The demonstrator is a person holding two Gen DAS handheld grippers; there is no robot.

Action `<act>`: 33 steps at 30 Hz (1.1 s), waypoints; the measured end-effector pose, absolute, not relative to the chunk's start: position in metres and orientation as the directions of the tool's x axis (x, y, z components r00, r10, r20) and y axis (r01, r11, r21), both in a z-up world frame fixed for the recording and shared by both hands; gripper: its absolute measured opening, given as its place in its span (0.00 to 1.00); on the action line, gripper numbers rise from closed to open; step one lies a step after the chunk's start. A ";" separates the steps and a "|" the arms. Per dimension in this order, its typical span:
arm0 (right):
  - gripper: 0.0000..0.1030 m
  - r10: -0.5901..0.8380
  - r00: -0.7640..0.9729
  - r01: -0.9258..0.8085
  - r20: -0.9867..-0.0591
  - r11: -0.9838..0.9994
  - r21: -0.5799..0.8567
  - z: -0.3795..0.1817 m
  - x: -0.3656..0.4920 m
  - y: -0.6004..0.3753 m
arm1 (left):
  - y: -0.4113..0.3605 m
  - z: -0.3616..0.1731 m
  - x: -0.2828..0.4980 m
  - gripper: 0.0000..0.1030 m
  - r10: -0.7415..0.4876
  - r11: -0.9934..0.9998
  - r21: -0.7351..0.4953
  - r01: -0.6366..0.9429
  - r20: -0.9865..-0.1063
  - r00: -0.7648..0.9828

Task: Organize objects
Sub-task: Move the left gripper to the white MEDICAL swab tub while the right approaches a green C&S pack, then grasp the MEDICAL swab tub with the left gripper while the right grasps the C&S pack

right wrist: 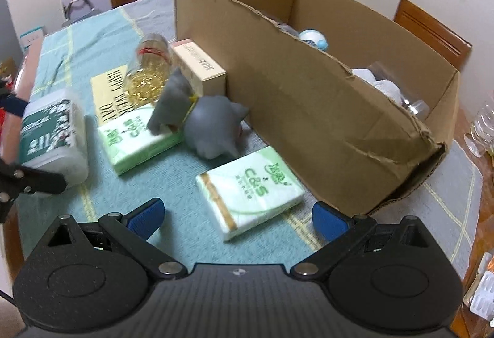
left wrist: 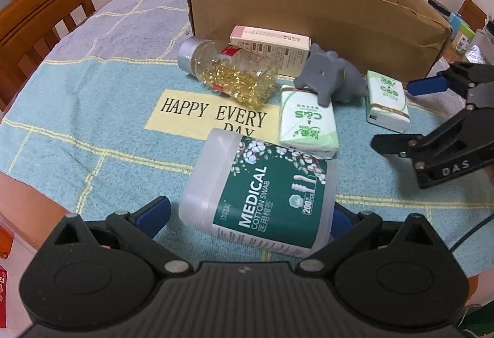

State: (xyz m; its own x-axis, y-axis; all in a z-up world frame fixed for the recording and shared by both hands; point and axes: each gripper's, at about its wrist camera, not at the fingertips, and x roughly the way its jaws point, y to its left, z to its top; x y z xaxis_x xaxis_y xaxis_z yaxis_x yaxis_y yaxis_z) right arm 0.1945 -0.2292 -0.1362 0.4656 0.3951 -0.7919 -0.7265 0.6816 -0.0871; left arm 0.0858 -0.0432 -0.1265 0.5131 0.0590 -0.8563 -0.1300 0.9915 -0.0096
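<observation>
The left gripper point(left wrist: 251, 214) stands wide open around the cotton swab tub point(left wrist: 259, 193), which lies on its side on the blue checked tablecloth point(left wrist: 92, 109); the blue pads point(left wrist: 154, 213) flank the tub's lower end, the left one with a clear gap, the right one mostly hidden behind the tub, so whether it touches cannot be told. The right gripper point(right wrist: 236, 216) is likewise spread wide and holds nothing; a tissue pack point(right wrist: 251, 191) lies flat on the cloth between its fingers and a little ahead of them, apart from both pads. Just beyond that pack a grey toy animal point(right wrist: 207, 125) rests partly on a second tissue pack point(right wrist: 139, 140), which sits near the tub's upper end. Farther back a clear bottle of yellow capsules point(left wrist: 228, 72) lies on its side, with a pink-and-white carton point(left wrist: 271, 47) behind it, close against the front wall of the cardboard box point(left wrist: 308, 7). The box stands open, and the right wrist view shows some pale items inside it, too unclear to name. Wooden chairs point(left wrist: 46, 17) stand around the table.
</observation>
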 end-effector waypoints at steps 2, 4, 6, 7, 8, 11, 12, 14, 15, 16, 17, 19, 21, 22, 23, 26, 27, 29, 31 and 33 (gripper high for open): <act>1.00 0.399 0.462 -0.722 -0.792 0.687 -0.076 -0.139 0.196 -0.228 | -0.042 -0.126 0.087 0.98 0.053 0.992 -0.015 -0.128 -0.856 0.514; 1.00 0.405 0.469 -0.718 -0.785 0.692 -0.072 -0.140 0.197 -0.227 | -0.041 -0.127 0.088 0.98 0.046 0.991 -0.023 -0.129 -0.858 0.512; 1.00 0.401 0.483 -0.711 -0.778 0.699 -0.080 -0.140 0.200 -0.224 | -0.040 -0.127 0.088 0.98 0.038 0.991 -0.034 -0.131 -0.860 0.509; 1.00 0.399 0.489 -0.707 -0.776 0.702 -0.084 -0.140 0.202 -0.223 | -0.039 -0.127 0.088 0.98 0.034 0.991 -0.039 -0.132 -0.861 0.508; 1.00 0.402 0.486 -0.707 -0.776 0.702 -0.080 -0.140 0.203 -0.223 | -0.039 -0.128 0.088 0.98 0.031 0.991 -0.041 -0.131 -0.862 0.507; 1.00 0.417 0.463 -0.717 -0.782 0.695 -0.054 -0.140 0.208 -0.220 | -0.039 -0.128 0.089 0.98 0.030 0.991 -0.040 -0.126 -0.861 0.508; 1.00 0.424 0.453 -0.727 -0.784 0.685 -0.050 -0.140 0.207 -0.220 | -0.039 -0.128 0.089 0.98 0.030 0.991 -0.039 -0.125 -0.860 0.509; 1.00 0.428 0.439 -0.735 -0.790 0.677 -0.042 -0.140 0.207 -0.219 | -0.039 -0.128 0.089 0.98 0.029 0.992 -0.038 -0.120 -0.858 0.512; 1.00 0.432 0.424 -0.742 -0.796 0.670 -0.032 -0.139 0.207 -0.219 | -0.038 -0.128 0.090 0.98 0.028 0.992 -0.038 -0.117 -0.857 0.514; 1.00 0.436 0.407 -0.749 -0.803 0.662 -0.021 -0.138 0.205 -0.220 | -0.038 -0.128 0.090 0.98 0.025 0.993 -0.040 -0.114 -0.856 0.516; 1.00 0.441 0.392 -0.755 -0.808 0.655 -0.009 -0.137 0.203 -0.220 | -0.038 -0.128 0.089 0.98 0.020 0.993 -0.044 -0.109 -0.854 0.520; 1.00 0.454 0.347 -0.775 -0.821 0.631 0.021 -0.135 0.198 -0.221 | -0.037 -0.129 0.088 0.98 0.012 0.994 -0.046 -0.098 -0.850 0.527; 1.00 0.453 0.327 -0.794 -0.829 0.607 0.019 -0.134 0.191 -0.221 | -0.037 -0.129 0.088 0.98 0.008 0.996 -0.043 -0.083 -0.849 0.529; 1.00 0.446 0.336 -0.801 -0.830 0.599 -0.002 -0.134 0.188 -0.221 | -0.037 -0.129 0.088 0.98 0.007 0.996 -0.039 -0.076 -0.847 0.531; 1.00 0.439 0.350 -0.801 -0.827 0.598 -0.022 -0.133 0.187 -0.221 | -0.038 -0.129 0.088 0.98 0.008 0.997 -0.033 -0.068 -0.847 0.531; 1.00 0.432 0.359 -0.780 -0.827 0.626 -0.013 -0.135 0.191 -0.226 | -0.040 -0.129 0.090 0.98 0.012 0.999 -0.015 -0.046 -0.845 0.535; 1.00 0.434 0.355 -0.769 -0.828 0.639 0.006 -0.135 0.194 -0.228 | -0.041 -0.129 0.090 0.98 0.015 0.999 -0.007 -0.038 -0.843 0.538; 1.00 0.429 0.368 -0.761 -0.825 0.648 -0.003 -0.136 0.194 -0.230 | -0.044 -0.129 0.091 0.98 0.018 1.000 0.002 -0.029 -0.840 0.542; 1.00 0.430 0.370 -0.760 -0.824 0.649 -0.002 -0.136 0.195 -0.230 | -0.045 -0.127 0.090 0.97 0.009 1.000 -0.005 -0.022 -0.833 0.553; 1.00 0.430 0.372 -0.761 -0.823 0.649 -0.005 -0.136 0.194 -0.228 | -0.046 -0.125 0.090 0.95 -0.002 0.999 -0.020 -0.026 -0.825 0.565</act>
State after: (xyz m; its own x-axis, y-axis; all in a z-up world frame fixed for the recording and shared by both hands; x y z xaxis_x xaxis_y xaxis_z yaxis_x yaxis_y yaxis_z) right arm 0.1944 -0.2283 -0.1361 0.3721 0.4298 -0.8227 -0.7609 0.6489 -0.0051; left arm 0.0895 -0.0456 -0.1246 0.5653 -0.0017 -0.8249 -0.0263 0.9995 -0.0201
